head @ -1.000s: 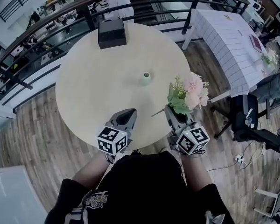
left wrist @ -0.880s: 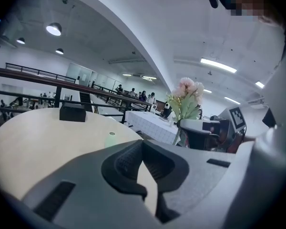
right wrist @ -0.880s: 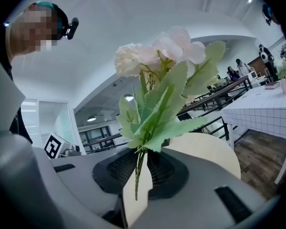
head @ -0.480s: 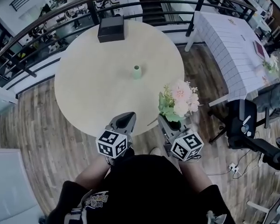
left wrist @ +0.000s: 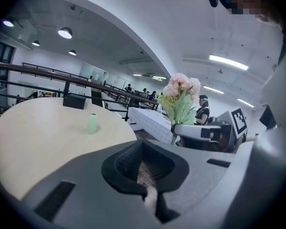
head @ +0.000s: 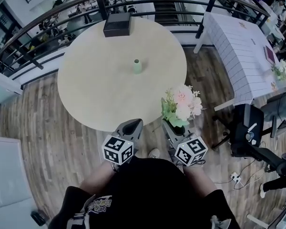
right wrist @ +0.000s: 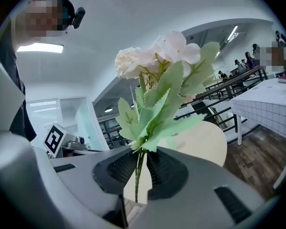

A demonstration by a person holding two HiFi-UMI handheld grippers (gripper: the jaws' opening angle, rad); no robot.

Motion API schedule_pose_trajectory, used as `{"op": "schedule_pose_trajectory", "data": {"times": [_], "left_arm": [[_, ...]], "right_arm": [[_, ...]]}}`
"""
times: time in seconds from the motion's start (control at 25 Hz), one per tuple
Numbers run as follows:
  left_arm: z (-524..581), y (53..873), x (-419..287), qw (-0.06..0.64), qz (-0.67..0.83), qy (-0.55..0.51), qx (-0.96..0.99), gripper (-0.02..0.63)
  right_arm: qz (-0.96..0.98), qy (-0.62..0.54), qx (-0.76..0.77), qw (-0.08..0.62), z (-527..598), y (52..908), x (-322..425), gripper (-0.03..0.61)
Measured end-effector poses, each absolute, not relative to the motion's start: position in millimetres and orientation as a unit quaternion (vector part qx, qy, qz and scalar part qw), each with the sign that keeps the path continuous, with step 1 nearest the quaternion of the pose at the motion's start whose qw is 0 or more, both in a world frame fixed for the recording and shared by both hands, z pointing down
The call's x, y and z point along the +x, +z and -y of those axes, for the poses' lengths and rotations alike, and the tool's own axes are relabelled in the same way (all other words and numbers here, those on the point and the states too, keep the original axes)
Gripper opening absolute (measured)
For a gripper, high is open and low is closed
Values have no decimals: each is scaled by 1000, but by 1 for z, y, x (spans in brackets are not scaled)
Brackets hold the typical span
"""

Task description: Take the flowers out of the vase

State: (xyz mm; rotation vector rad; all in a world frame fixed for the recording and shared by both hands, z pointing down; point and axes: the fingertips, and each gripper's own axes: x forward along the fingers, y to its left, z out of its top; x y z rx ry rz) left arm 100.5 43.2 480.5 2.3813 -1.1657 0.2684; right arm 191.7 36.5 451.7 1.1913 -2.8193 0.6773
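Observation:
A small pale green vase (head: 137, 66) stands empty near the middle of the round beige table (head: 95, 89); the left gripper view shows the vase (left wrist: 92, 123) too. The bunch of pink and white flowers (head: 183, 104) with green leaves rises upright from my right gripper (head: 170, 124), off the table's near right edge, above the wooden floor. In the right gripper view the thin stems (right wrist: 139, 168) run down between the two pads, which are shut on them. My left gripper (head: 133, 125) hangs at the table's near edge, jaws shut, nothing in them.
A black box (head: 117, 24) sits at the table's far edge, with a dark railing (head: 47, 37) behind it. A white-clothed table (head: 243, 46) and a black office chair (head: 250, 128) stand at the right. Wooden floor lies around the table.
Both grippers have drawn back from the table toward the person. The flowers went with the right gripper from over the table's edge to over the floor. The vase has stayed in place.

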Motion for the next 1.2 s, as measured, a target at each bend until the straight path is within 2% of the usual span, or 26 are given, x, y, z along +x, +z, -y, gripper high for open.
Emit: {"op": "schedule_pose_trajectory", "data": {"times": [0.6,1.2], "left_arm": [[-71,480,130,225,426,107,870,6],[-77,484,122,224,434,106,866,6]], "right_arm": [[906,219,363,1,-66,458,207,72],[917,210,340,14,-71,462,190,71]]}}
